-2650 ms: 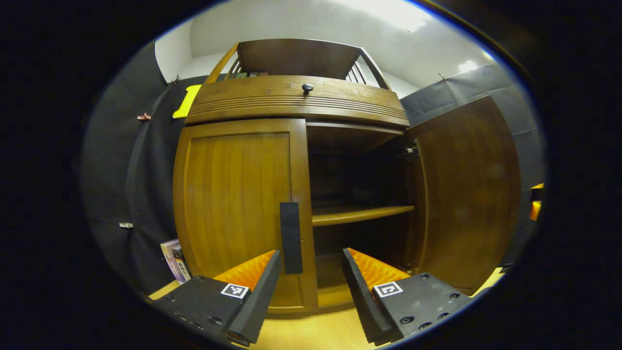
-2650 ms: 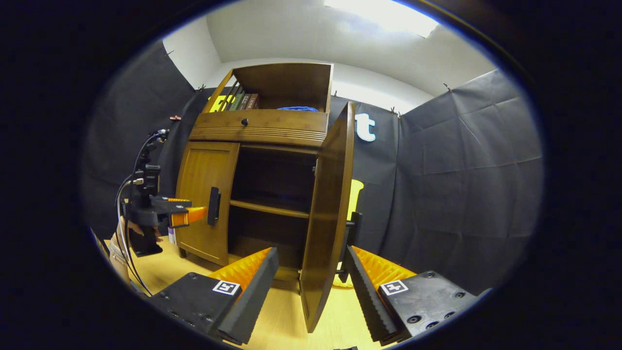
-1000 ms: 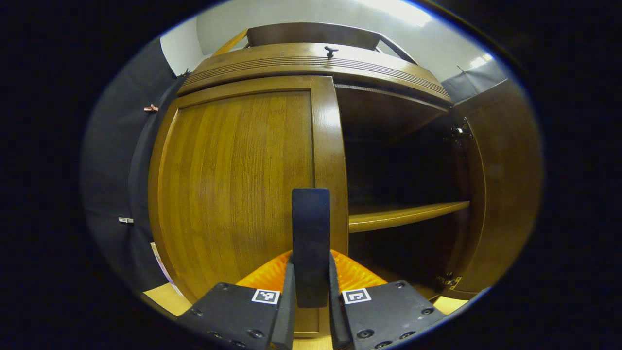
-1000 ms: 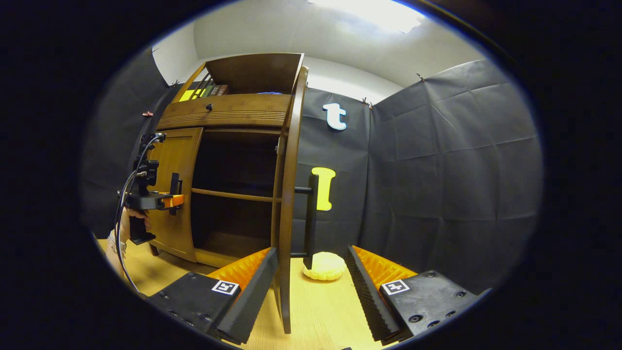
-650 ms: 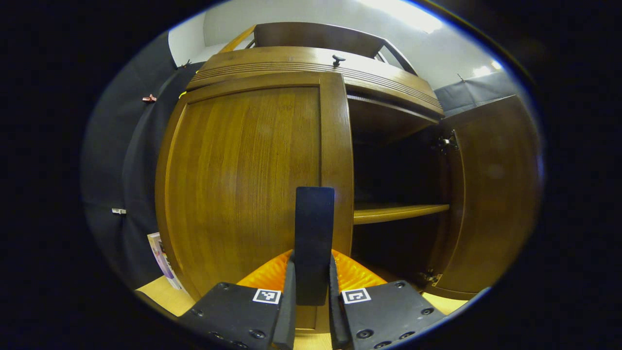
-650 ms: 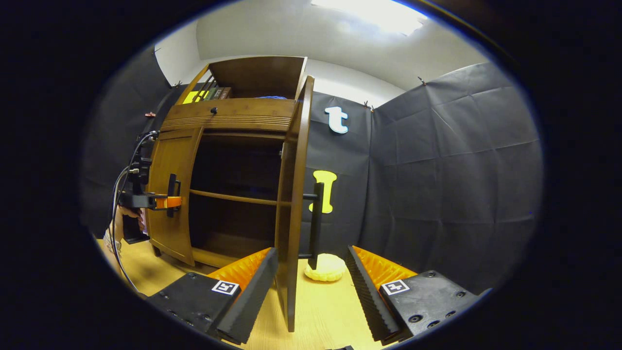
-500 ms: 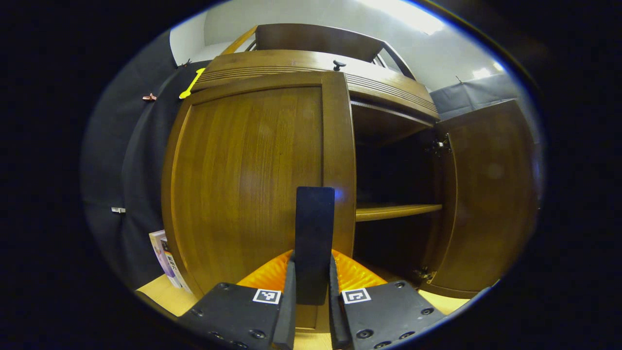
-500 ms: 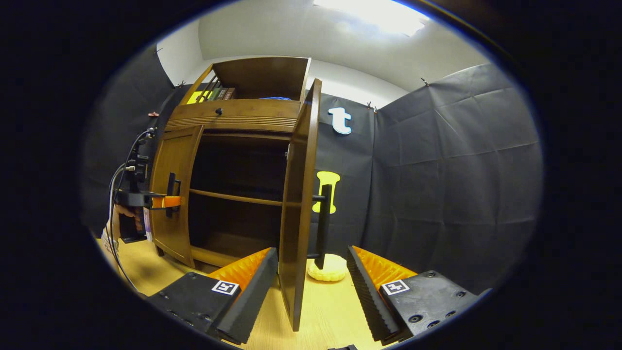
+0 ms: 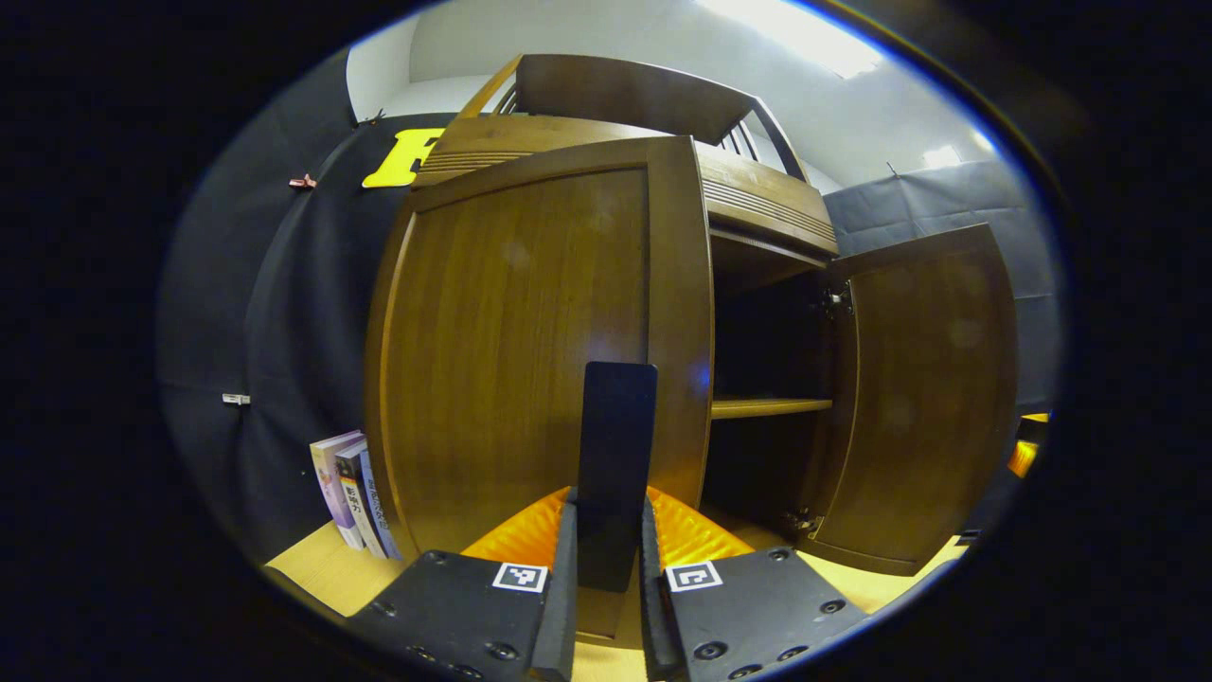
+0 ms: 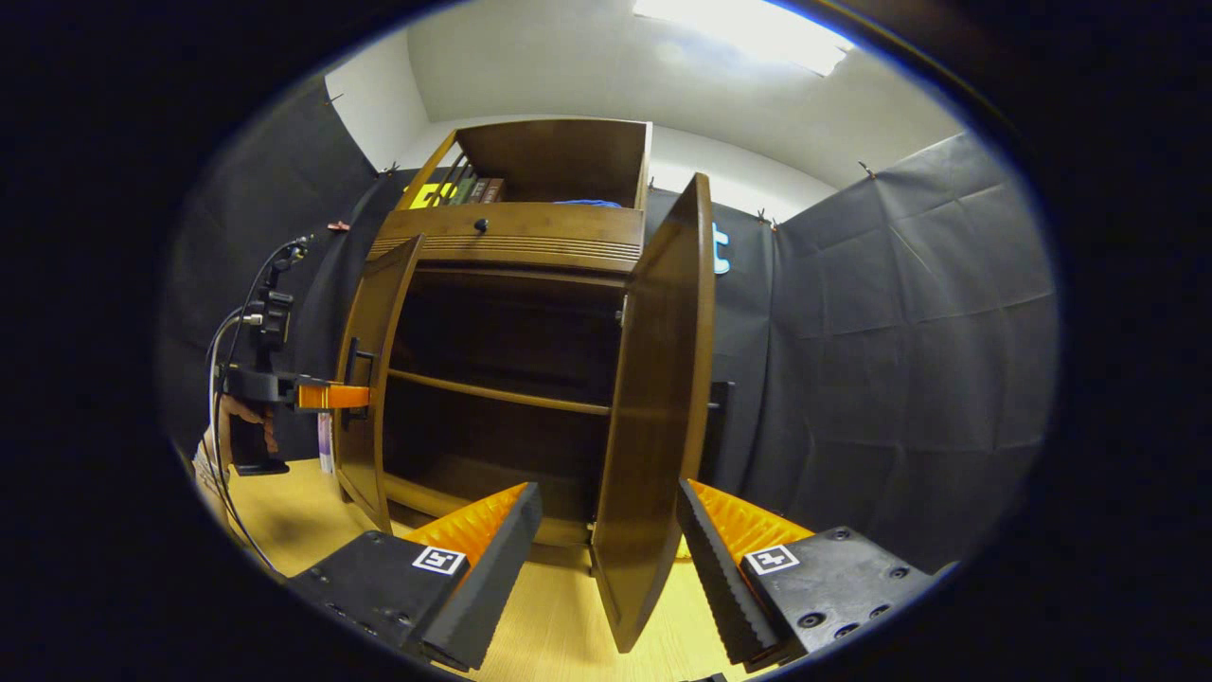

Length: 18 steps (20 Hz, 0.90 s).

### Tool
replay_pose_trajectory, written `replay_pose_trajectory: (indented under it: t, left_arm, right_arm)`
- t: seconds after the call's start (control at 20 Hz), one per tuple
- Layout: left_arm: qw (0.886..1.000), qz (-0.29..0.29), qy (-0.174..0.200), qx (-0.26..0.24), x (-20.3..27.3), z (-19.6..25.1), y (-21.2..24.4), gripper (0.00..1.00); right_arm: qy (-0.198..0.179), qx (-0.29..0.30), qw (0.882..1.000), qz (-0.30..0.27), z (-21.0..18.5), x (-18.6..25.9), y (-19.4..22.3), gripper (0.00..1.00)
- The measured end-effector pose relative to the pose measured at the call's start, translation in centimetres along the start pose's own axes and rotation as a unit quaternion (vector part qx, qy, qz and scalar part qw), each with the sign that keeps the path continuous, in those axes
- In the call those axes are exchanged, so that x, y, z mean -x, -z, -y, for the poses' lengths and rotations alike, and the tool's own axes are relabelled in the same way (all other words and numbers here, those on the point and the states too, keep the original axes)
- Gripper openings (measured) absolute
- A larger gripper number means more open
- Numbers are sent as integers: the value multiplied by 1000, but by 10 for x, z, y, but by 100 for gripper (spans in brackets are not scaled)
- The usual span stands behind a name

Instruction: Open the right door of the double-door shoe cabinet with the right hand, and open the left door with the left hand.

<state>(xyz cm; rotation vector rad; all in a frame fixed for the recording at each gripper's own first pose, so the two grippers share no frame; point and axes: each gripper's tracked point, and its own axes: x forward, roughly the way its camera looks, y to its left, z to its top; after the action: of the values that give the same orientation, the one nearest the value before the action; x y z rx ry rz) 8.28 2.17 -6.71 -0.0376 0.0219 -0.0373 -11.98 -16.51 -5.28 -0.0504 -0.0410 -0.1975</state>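
1. A pale wooden floor [image 10: 559, 630] runs under the booth, with black cloth walls [image 10: 881, 360] at 3 o'clock in the right gripper view and a white ceiling [image 10: 606, 66] with a bright light at 12 o'clock.
2. In the left gripper view, the left gripper [image 9: 607, 606] at 6 o'clock is clamped on the dark upright handle [image 9: 615, 474] of the left door [image 9: 530, 332], both fingers pressing its sides.
3. In the right gripper view, the right gripper [image 10: 600, 568] at 6 o'clock has its fingers spread apart, the lower edge of the right door [image 10: 658, 417] standing between them without touching either.
4. Both doors of the shoe cabinet [image 10: 516, 237] stand ajar, the left one partly swung out at 9 o'clock, the right one wide; a bare inner shelf [image 10: 502, 393] shows between them.
5. Upright books [image 9: 346, 493] stand on the floor at 8 o'clock in the left gripper view, just beside the cabinet.
6. A hand [image 10: 248, 417] holds the left gripper at 9 o'clock in the right gripper view.
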Motion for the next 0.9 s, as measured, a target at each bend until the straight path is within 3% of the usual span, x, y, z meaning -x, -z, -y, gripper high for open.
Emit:
replay_pose_trajectory:
  t: [0.5, 0.9]
  left_arm:
    - [999, -4, -42, -12, 65, -41, -4, 28]
    - [997, 0, -78, -14, 95, -70, -8, 25]
  right_arm:
    - [-95, -22, 995, 0, -76, -11, -1, 93]
    - [-143, -23, 989, -2, -114, -14, -3, 93]
